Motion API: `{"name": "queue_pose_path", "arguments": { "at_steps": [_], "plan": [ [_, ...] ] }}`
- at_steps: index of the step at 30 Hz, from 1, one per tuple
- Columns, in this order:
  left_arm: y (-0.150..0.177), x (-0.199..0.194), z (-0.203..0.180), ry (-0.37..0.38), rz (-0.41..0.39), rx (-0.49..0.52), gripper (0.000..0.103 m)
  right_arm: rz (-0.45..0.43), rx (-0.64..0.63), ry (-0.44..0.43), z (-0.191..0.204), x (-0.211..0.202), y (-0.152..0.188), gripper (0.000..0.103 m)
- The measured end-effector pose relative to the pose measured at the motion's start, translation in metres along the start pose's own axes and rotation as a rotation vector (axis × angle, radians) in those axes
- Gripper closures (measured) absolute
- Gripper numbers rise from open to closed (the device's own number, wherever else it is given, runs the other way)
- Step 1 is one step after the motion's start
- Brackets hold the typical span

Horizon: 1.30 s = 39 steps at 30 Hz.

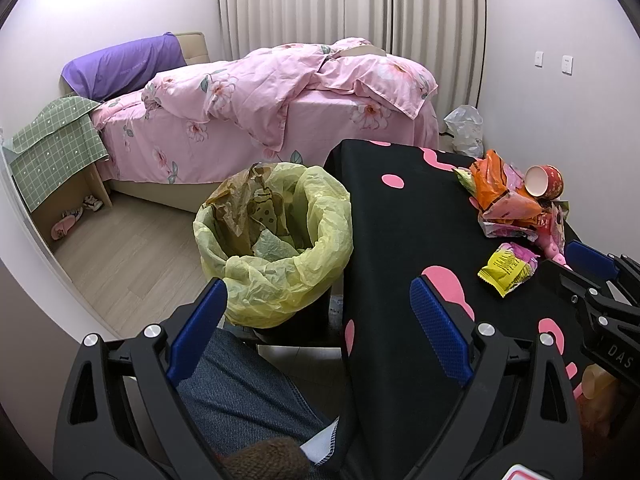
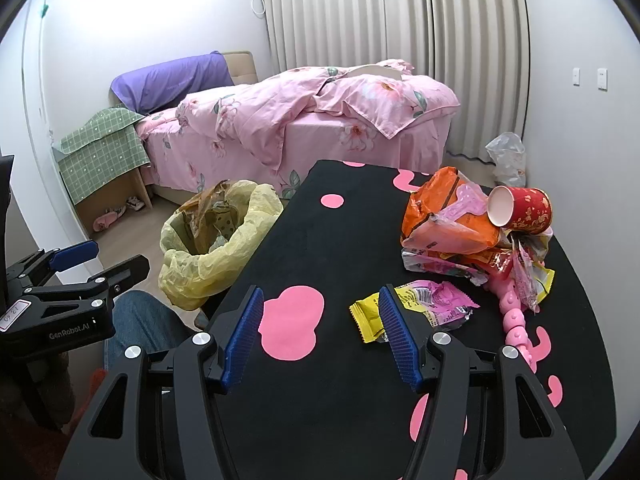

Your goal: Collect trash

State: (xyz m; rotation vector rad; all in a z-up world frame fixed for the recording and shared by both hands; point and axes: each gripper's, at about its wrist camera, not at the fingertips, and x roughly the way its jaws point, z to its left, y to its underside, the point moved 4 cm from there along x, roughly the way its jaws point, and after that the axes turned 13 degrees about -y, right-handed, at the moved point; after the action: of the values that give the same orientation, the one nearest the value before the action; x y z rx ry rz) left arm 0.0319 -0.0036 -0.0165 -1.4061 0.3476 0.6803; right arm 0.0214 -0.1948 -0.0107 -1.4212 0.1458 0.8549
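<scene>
A bin lined with a yellow bag (image 1: 276, 240) stands on the floor left of the black table (image 1: 400, 216); it also shows in the right wrist view (image 2: 216, 248). A yellow and pink wrapper (image 2: 416, 308) lies on the table, just ahead of my right gripper (image 2: 320, 308), which is open and empty above the table. Behind the wrapper is a pile of orange and pink wrappers (image 2: 452, 224) with a red paper cup (image 2: 520, 210) on its side. My left gripper (image 1: 320, 304) is open and empty, near the bin and the table's left edge.
A bed with pink bedding (image 1: 272, 100) stands behind the table. A white plastic bag (image 2: 506, 158) lies on the floor by the curtain. A pink beaded toy (image 2: 516, 320) lies on the table's right side. My knee in jeans (image 1: 248, 392) is below the left gripper.
</scene>
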Motion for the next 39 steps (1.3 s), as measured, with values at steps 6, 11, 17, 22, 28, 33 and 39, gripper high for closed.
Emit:
{"name": "queue_pose_path", "arguments": {
  "at_steps": [6, 11, 17, 22, 28, 33, 39],
  "plan": [
    [0.001, 0.001, 0.000, 0.001, 0.000, 0.001, 0.015, 0.001, 0.000, -0.001, -0.001, 0.000, 0.000, 0.046],
    [0.002, 0.001, 0.000, 0.001, 0.001, -0.001, 0.015, 0.001, 0.000, -0.001, -0.001, 0.000, 0.000, 0.046],
    [-0.001, 0.005, -0.003, 0.023, -0.045, 0.001, 0.015, -0.014, -0.002, 0.036, -0.012, -0.004, -0.002, 0.046],
    [-0.013, 0.018, -0.029, 0.154, -0.102, 0.028, 0.015, -0.053, 0.044, 0.138, -0.055, -0.021, -0.005, 0.046],
    [-0.027, 0.043, -0.090, 0.396, -0.042, 0.116, 0.010, -0.050, 0.114, 0.287, -0.123, -0.042, 0.005, 0.046],
    [-0.053, 0.065, -0.154, 0.516, 0.022, 0.183, 0.010, -0.039, 0.145, 0.370, -0.169, -0.049, 0.017, 0.046],
    [-0.093, 0.085, -0.214, 0.583, 0.017, 0.187, 0.010, -0.014, 0.149, 0.341, -0.210, -0.044, 0.015, 0.046]
  ]
}}
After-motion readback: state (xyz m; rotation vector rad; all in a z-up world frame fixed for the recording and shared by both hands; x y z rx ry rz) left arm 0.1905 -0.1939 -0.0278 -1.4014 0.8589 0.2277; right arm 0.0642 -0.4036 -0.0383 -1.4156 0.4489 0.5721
